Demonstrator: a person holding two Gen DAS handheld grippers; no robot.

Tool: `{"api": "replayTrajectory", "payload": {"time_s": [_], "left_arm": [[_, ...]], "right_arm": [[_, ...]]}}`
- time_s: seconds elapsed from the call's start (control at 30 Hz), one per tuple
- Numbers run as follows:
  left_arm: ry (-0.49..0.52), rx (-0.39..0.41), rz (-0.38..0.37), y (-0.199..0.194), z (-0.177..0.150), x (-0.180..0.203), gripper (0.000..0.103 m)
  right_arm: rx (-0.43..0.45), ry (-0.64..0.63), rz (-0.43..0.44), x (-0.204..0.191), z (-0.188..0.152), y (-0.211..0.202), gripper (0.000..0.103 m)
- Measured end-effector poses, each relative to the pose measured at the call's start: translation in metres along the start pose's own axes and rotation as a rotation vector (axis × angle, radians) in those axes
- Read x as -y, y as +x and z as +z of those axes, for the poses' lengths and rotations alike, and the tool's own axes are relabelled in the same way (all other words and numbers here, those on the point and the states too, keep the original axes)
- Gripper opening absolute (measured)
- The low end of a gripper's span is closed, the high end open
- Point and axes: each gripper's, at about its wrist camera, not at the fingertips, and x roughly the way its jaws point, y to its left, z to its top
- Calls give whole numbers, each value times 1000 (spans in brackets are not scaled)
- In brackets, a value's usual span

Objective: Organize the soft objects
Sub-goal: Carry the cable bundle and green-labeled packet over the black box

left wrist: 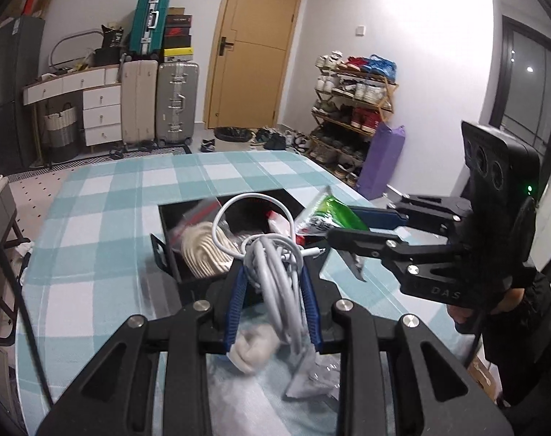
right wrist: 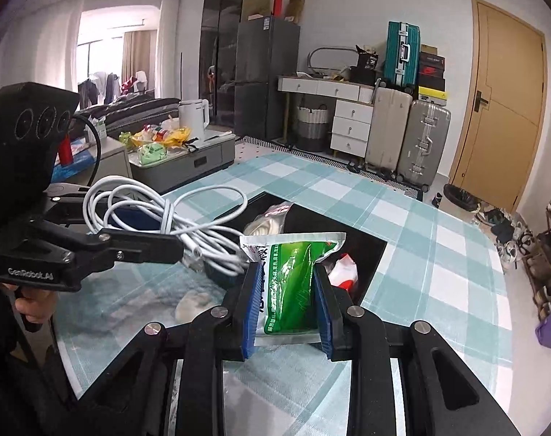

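Note:
My left gripper (left wrist: 273,285) is shut on a bundle of white cable (left wrist: 279,265), held just above the near edge of an open black box (left wrist: 166,250). In the box lie a coil of white rope (left wrist: 202,250), a zip bag (left wrist: 195,214) and a red-and-white packet (left wrist: 279,223). My right gripper (right wrist: 286,279) is shut on a green-and-white packet (right wrist: 293,283), held over the box's near right corner (right wrist: 370,254). The right wrist view also shows the left gripper (right wrist: 159,230) carrying the cable (right wrist: 166,210). In the left wrist view, the right gripper (left wrist: 342,223) holds the packet (left wrist: 330,214).
The box sits on a table with a teal checked cloth (left wrist: 112,218). Under my left gripper lie a white soft bundle (left wrist: 253,352) and a clear plastic bag (left wrist: 312,378). A person's hand (right wrist: 32,305) holds the left gripper's handle. Suitcases (left wrist: 173,105), a door and a shoe rack (left wrist: 352,109) stand beyond.

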Motion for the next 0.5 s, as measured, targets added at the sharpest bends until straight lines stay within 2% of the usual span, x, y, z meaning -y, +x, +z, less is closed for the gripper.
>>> {"api": "replayTrajectory", "payload": {"time_s": [0.5], "left_arm": [[-38,38,100,39,22,-25,28]], "right_arm": [[-2,68,-12,20,7,23,27]]}}
